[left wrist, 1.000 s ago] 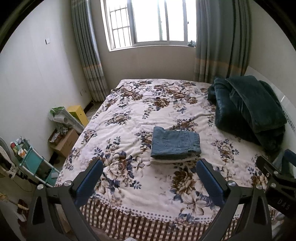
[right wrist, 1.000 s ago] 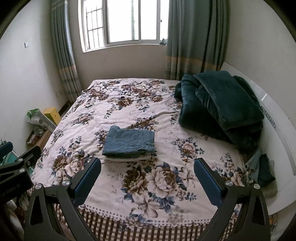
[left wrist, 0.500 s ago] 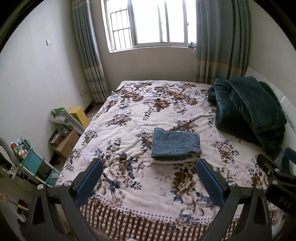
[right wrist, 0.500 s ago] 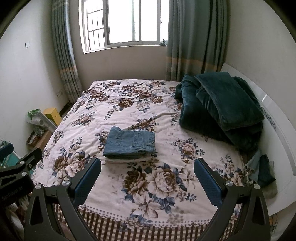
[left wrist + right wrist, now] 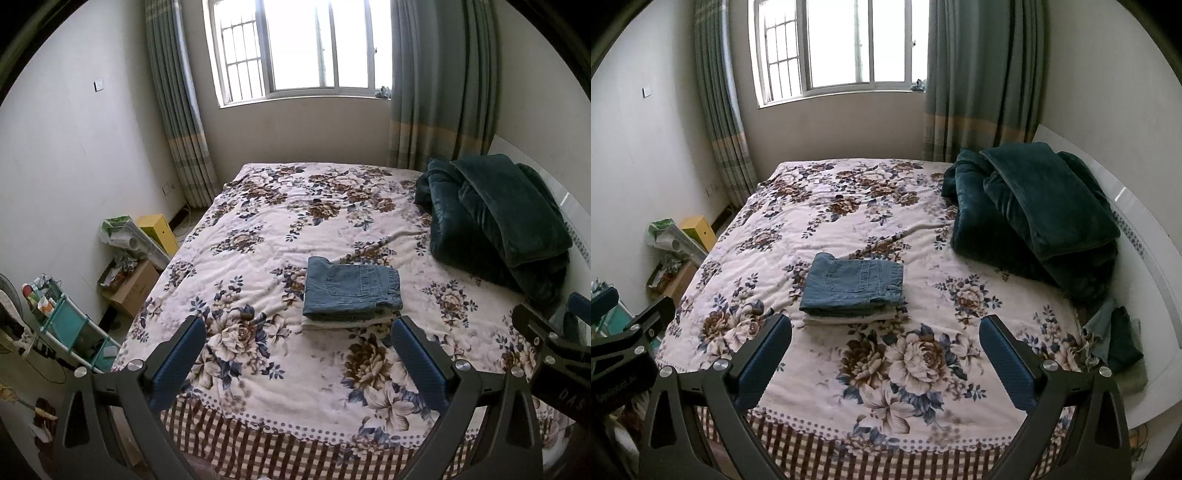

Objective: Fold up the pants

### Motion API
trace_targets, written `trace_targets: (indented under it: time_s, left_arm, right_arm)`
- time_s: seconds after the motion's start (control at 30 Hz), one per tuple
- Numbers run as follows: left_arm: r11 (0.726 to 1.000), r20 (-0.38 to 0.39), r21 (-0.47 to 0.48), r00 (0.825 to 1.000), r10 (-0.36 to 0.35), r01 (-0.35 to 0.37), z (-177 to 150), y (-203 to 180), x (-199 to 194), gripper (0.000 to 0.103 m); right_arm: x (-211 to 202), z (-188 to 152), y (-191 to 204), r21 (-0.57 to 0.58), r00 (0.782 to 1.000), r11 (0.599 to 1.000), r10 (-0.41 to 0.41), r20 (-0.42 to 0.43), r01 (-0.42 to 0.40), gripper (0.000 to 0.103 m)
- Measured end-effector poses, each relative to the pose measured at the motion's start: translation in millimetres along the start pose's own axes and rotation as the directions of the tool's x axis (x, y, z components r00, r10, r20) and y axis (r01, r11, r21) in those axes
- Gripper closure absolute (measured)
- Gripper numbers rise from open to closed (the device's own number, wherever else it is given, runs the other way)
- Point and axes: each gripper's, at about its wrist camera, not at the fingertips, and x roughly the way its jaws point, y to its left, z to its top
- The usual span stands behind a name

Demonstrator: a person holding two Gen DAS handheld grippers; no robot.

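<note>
I count one folded jeans [image 5: 352, 291] stacked on one pale garment [image 5: 849, 319], mid-bed [image 5: 280, 221]. Left gripper [image 5: 295, 341], right gripper [image 5: 884, 341] — jaws wide apart, holding nothing, well short of the jeans.

Blue denim on a flowered bed

Folded blue denim pants [image 5: 352, 290] lie on a white bedspread [image 5: 280, 229] patterned with brown and navy flowers, brown-checked at its hem; a dark teal plush blanket [image 5: 1038, 210] sits beside grey-green curtains [image 5: 982, 77].

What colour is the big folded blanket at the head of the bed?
The thick plush blanket is dark green, clearest in the right wrist view.
</note>
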Motion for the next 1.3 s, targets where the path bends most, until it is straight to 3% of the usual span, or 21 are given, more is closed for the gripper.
trace_targets:
  time_s: [0.8, 1.3]
  left_arm:
    - [1.0, 0.008, -0.008, 1.0, 0.002, -0.002, 0.0, 0.7, -5.4, 0.0]
    - [1.0, 0.024, -0.002, 1.0, -0.015, 0.015, 20.0, -1.5, -6.8, 0.0]
  right_arm:
    - [-2.0, -2.6, 1.7, 0.017, 1.0, 1.0, 0.007, 0.001, -0.007, 0.0]
    - [-8.1, -6.1, -3.1, 0.029, 1.0, 1.0, 0.006, 0.005, -0.006, 0.0]
